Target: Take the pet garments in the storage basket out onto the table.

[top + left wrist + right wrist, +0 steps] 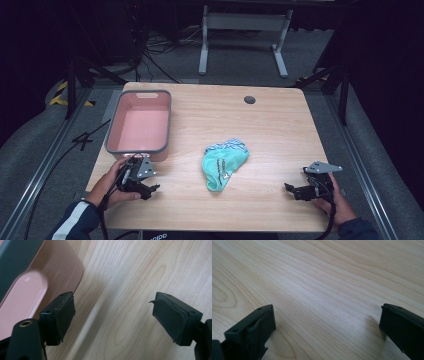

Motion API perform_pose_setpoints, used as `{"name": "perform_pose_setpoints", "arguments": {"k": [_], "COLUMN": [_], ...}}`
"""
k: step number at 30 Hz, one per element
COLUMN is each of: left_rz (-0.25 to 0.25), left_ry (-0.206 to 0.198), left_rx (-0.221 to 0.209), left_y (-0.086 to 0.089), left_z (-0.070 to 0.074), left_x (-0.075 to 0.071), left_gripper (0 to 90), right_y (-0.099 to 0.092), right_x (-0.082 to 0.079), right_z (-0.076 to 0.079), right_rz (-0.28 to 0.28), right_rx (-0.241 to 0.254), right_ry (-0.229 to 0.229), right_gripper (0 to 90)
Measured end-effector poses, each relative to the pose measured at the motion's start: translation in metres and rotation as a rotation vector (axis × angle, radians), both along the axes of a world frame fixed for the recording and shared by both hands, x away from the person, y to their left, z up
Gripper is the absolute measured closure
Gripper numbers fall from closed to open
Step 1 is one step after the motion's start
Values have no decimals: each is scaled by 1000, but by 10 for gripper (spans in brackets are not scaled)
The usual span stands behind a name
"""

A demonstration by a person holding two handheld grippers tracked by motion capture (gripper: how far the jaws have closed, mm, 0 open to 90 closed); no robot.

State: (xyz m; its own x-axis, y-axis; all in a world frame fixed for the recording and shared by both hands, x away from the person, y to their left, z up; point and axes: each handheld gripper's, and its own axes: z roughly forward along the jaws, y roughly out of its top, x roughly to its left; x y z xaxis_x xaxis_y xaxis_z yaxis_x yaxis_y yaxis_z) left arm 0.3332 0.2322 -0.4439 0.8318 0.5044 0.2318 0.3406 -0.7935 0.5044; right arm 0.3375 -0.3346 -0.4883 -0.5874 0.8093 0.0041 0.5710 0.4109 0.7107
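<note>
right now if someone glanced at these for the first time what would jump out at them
The crumpled mint-green cloth lying alone near the middle of the wooden table draws the eye first. Next is the pink bin with a grey rim at the table's far left, empty as far as the high view shows. A person's hands hold the left gripper just in front of the bin and the right gripper near the right front edge, both with jaws apart.

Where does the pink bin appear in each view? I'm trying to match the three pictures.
High view: the pink bin sits on the table's far left, just beyond the left hand-held gripper.
Left gripper view: its corner is at upper left, beside the left jaw.
Right gripper view: not in it.
Shared landmark: the light wood-grain table.
</note>
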Motion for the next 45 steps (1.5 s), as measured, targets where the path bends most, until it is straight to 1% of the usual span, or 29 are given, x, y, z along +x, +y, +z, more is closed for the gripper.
{"name": "perform_pose_setpoints", "arguments": {"k": [2,4,5,8,14,16,17,18,19,21,25,27,29,30,31,32,36,45], "left_rz": [13,19,21,39,74,84,89,101,105,122,138,144,161,169,162,165,178,178], "left_ry": [6,8,18,18,35,41,48,57,55,64,76,80,93,87,77,68,66,65], "left_rx": [-12,-12,-15,-28,-118,-137,-157,-168,-167,-192,-217,-234,-274,-306,-313,-322,-326,-325], "left_y": [7,12,15,22,45,52,55,58,62,66,74,80,85,87,88,90,89,89], "left_z": [-2,-4,-5,-9,-14,-16,-18,-19,-20,-23,-29,-30,-33,-36,-37,-38,-39,-39], "left_x": [-2,-3,-4,-7,-11,-13,-14,-15,-15,-17,-20,-21,-22,-23,-24,-25,-27,-26], "left_gripper": [186,185,185,182,180,179,179,179,178,179,181,165,170,167,166,165,161,148], "right_y": [0,0,0,0,0,0,0,0,0,0,0,0,0,0,0,0,0,0], "right_x": [0,0,0,0,0,0,0,0,0,0,0,0,0,0,0,0,0,-1], "right_z": [0,0,0,0,0,0,0,0,0,0,0,0,0,0,0,0,0,0], "right_rz": [-1,-2,-3,-3,-3,-3,-3,-3,-2,-3,-3,-3,-3,-3,-3,-3,-3,-7], "right_rx": [-1,0,0,0,0,1,1,0,0,1,1,1,1,1,1,1,1,5], "right_ry": [-1,0,-1,0,0,0,0,0,0,1,0,1,1,1,1,1,1,2], "right_gripper": [7,8,7,7,7,7,7,7,7,7,7,7,7,7,7,7,7,7]}}
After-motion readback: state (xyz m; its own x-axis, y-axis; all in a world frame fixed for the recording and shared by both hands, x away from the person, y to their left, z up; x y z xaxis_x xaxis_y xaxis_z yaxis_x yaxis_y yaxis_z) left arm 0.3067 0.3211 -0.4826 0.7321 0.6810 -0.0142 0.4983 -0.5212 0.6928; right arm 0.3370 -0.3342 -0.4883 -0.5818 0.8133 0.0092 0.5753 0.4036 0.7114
